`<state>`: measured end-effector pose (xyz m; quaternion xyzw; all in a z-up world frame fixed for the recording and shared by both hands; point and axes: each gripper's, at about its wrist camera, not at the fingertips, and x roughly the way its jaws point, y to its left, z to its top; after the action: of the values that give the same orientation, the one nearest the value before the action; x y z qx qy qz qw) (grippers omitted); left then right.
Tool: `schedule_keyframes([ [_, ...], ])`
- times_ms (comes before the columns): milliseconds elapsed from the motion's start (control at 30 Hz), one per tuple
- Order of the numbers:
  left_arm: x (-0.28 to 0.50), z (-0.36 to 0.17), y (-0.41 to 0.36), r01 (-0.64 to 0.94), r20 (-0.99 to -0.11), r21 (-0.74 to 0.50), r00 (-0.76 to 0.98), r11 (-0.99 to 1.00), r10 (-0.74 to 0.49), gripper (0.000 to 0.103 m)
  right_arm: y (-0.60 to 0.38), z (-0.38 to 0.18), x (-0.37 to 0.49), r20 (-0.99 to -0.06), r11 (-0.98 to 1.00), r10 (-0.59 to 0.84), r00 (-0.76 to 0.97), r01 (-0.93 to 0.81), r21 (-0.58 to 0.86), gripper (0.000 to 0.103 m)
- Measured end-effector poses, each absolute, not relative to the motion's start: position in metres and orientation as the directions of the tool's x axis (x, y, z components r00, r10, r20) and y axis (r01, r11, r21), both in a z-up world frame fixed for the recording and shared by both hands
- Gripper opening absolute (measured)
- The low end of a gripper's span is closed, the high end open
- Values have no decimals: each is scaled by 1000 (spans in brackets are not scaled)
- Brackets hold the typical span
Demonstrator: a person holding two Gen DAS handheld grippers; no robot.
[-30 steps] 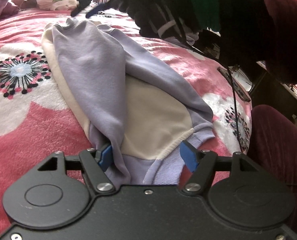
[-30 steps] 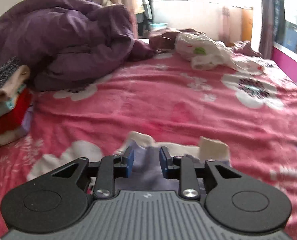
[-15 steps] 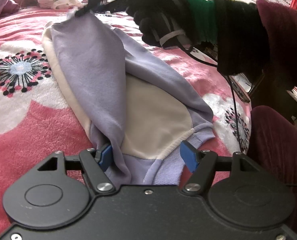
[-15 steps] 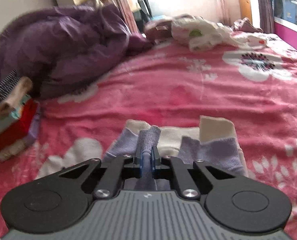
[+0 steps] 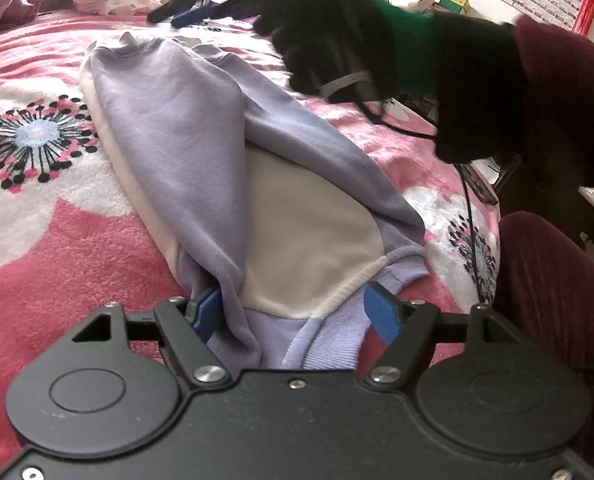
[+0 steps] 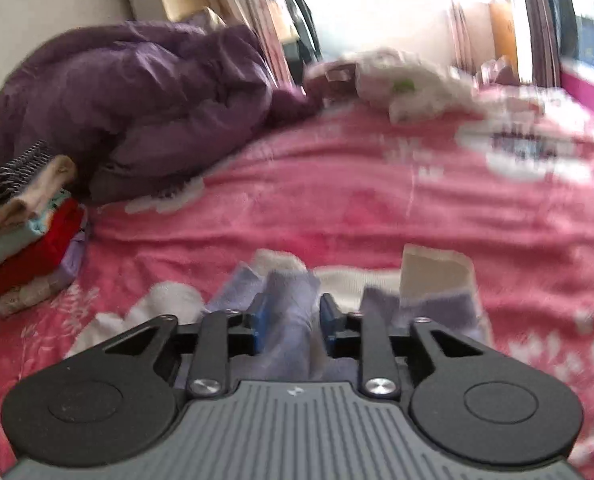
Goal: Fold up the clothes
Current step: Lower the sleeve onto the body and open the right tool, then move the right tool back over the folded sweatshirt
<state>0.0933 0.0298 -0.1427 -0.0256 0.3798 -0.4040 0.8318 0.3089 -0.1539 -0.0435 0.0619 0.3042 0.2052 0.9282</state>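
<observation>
A lilac and cream sweatshirt (image 5: 201, 152) lies lengthwise on the pink flowered bedspread (image 5: 57, 248). My left gripper (image 5: 293, 312) is open, its blue pads wide apart over the sweatshirt's ribbed hem. My right gripper (image 5: 201, 10) shows at the far end of the garment in the left wrist view, just above the cuff. In the right wrist view my right gripper (image 6: 291, 320) is open with a lilac sleeve fold (image 6: 293, 300) loose between its pads.
A purple duvet (image 6: 137, 108) is heaped at the back left. A stack of folded clothes (image 6: 25, 232) sits at the left edge. A white plastic bag (image 6: 409, 84) lies far back. The person's dark red sleeve (image 5: 557, 92) and leg (image 5: 553, 300) are at the right.
My right gripper was shut on the lilac sleeve half a second ago; its pads have now parted and it has risen off the cuff. The left gripper has stayed still.
</observation>
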Motion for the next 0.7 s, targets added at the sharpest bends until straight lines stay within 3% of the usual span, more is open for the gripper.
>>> schedule_keyframes([
  [200, 92, -142, 28, 654, -617, -338, 389, 677, -684, 74, -152, -25, 254, -495, 870, 474, 728, -476, 132, 30],
  [400, 91, -140, 26, 650, -626, -325, 396, 686, -672, 75, -136, -79, 254, -663, 885, 371, 651, -463, 40, 29],
  [700, 59, -121, 36, 702, -683, -163, 426, 693, -593, 75, -150, -38, 206, -563, 866, 413, 716, -500, -1, 31],
])
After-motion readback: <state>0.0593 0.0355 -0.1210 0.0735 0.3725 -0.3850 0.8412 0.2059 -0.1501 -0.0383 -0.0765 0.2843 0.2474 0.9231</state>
